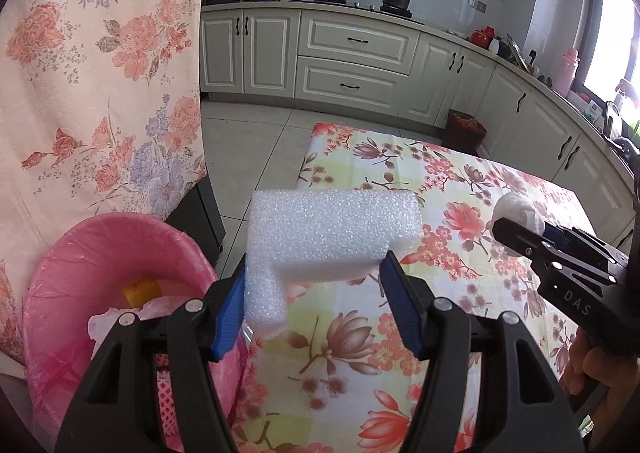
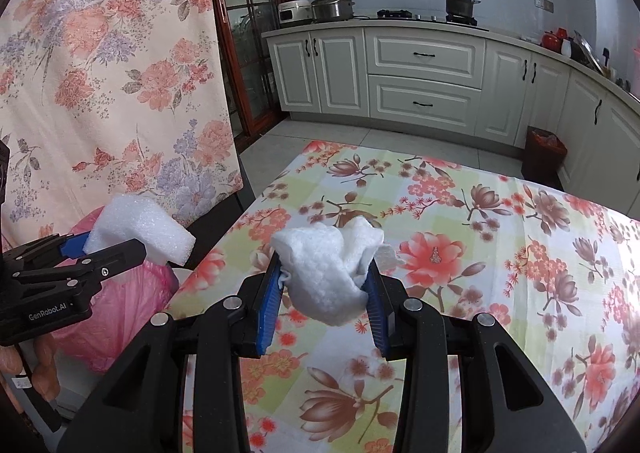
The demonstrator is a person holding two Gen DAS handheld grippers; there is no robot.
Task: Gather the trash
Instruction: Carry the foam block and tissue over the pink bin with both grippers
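Left wrist view. The left gripper [image 1: 312,293] clamps an L-shaped white foam block [image 1: 324,237] between its blue pads [image 1: 230,305], jaws about half apart to fit the block's width. The block is held in the air, above the near left edge of the table with the floral cloth [image 1: 440,213]. Below and to the left sits a bin lined with a pink bag [image 1: 100,253]; something yellow [image 1: 140,291] and crumpled pale plastic lie inside it. A floral curtain [image 1: 100,73] hangs behind the bin. At the right edge, the right gripper [image 1: 516,225] shows side-on with a white wad [image 1: 518,211] at its tip, over the cloth. White kitchen cabinets [image 1: 352,53] line the far wall, and a small dark bin [image 1: 464,131] stands by them on the floor.

Right wrist view. The right gripper [image 2: 324,281] is closed narrow on a crumpled white tissue wad [image 2: 328,269], the blue pads pressing both of its sides; the wad is off the cloth, above the table's near left part [image 2: 480,233]. At left, the left gripper [image 2: 120,241] holds the foam block [image 2: 140,229] above the pink bag [image 2: 116,317]. Fingers [image 2: 44,369] of a hand show beneath that gripper's handle.
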